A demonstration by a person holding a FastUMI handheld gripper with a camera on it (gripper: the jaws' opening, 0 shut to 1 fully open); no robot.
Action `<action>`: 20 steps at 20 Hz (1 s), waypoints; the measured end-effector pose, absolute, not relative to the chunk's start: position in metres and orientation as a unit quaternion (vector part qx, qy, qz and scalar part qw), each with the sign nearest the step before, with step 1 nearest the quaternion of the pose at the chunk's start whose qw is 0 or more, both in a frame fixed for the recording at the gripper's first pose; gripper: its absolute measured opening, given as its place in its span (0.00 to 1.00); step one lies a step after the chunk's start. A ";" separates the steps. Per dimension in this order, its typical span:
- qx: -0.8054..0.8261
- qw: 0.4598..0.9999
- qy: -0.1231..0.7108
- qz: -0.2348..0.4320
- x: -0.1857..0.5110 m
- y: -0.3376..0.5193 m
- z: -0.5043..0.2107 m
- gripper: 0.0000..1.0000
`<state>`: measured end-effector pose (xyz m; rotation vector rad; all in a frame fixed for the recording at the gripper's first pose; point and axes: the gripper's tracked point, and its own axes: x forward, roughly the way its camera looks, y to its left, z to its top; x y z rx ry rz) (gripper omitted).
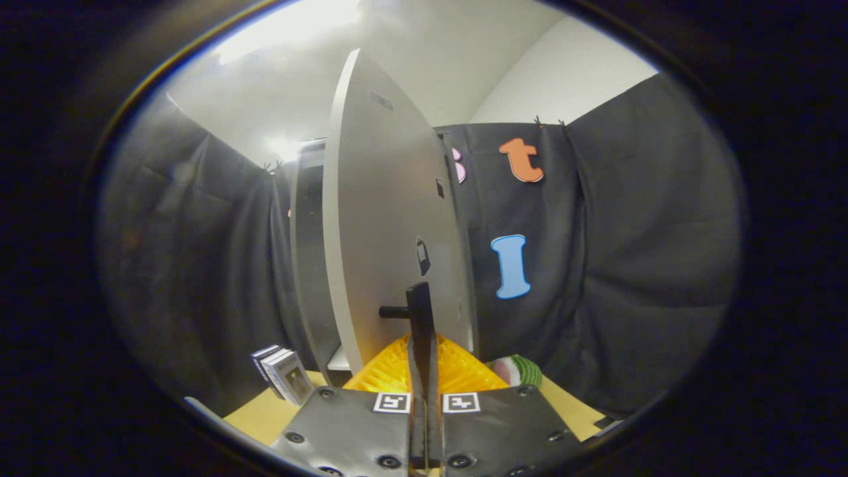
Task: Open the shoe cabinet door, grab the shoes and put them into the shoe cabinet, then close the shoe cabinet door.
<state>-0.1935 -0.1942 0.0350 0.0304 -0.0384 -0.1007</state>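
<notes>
**Claw clamped on the door handle, door swung partway**

Claw (422, 318) is pressed together on the black handle (405, 310) of the cabinet door (384, 218), both orange fingers (391, 371) squeezing it. That white door stands edge-on, ajar from the dark cabinet (306, 252) just behind it. Whether this is the opening or the closing swing cannot be told: no shoes are visible, so their placing is unconfirmed. A striped round thing (520, 371) and small boxes (281, 374) lie on the tan floor (255, 417) to either side.

pale grey flat cabinet door (384, 218), black handle (419, 306) between orange ribbed fingers (387, 371); green-striped round object (520, 371) beyond right finger.
</notes>
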 end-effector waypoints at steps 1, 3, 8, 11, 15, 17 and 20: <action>0.018 0.998 -0.021 -0.053 -0.195 -0.206 0.037 0.03; 0.025 0.998 -0.024 -0.058 -0.198 -0.227 0.039 0.03; 0.035 0.997 -0.029 -0.070 -0.201 -0.270 0.044 0.03; 0.042 0.996 -0.028 -0.069 -0.199 -0.286 0.045 0.02; 0.042 0.996 -0.026 -0.071 -0.202 -0.298 0.046 0.02; 0.041 0.996 -0.025 -0.074 -0.203 -0.302 0.045 0.02; 0.038 0.995 -0.025 -0.087 -0.211 -0.313 0.046 0.02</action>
